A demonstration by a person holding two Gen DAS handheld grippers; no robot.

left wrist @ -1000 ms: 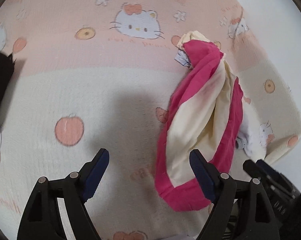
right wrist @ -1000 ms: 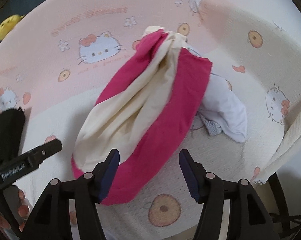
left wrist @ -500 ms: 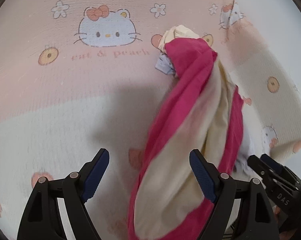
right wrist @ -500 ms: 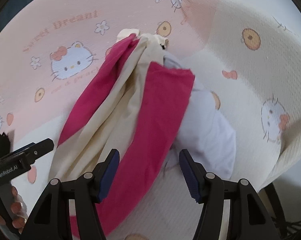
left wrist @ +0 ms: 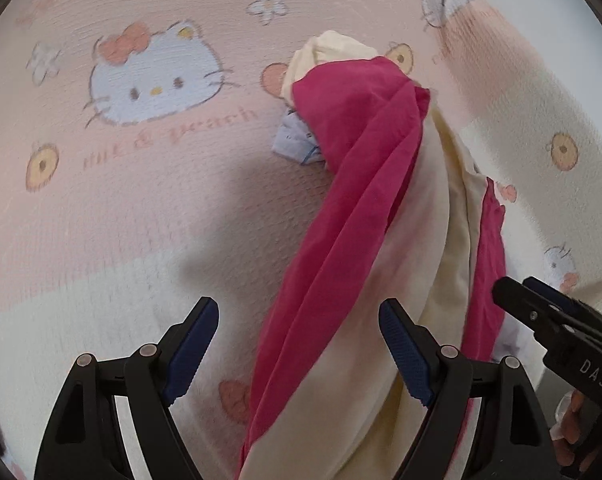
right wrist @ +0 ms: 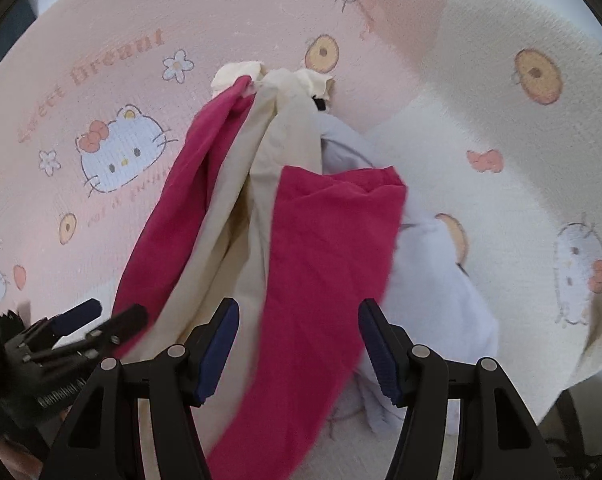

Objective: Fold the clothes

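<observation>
A pink and cream garment (left wrist: 365,216) lies bunched in a long heap on the cartoon-cat blanket (left wrist: 141,200). My left gripper (left wrist: 299,344) hangs open just above the garment's near end, with pink cloth showing between its fingers but no pad pressing on it. In the right wrist view the same garment (right wrist: 325,248) runs under my right gripper (right wrist: 301,340), which also stands wide open over the pink band. A white garment (right wrist: 433,292) lies partly beneath the heap on its right. The right gripper (left wrist: 541,320) shows at the left view's edge, and the left gripper (right wrist: 93,320) at the right view's edge.
The pink and cream blanket (right wrist: 501,160) covers the whole surface and drops off at the right edge. A small white-blue piece of cloth (left wrist: 297,144) pokes out near the heap's far end. A person's fingers (left wrist: 569,420) hold the right gripper.
Both grippers have moved forward across the blanket and closer over the garment, which now fills the lower middle of each view. The black item at the left has left the views. Jaws stayed open.
</observation>
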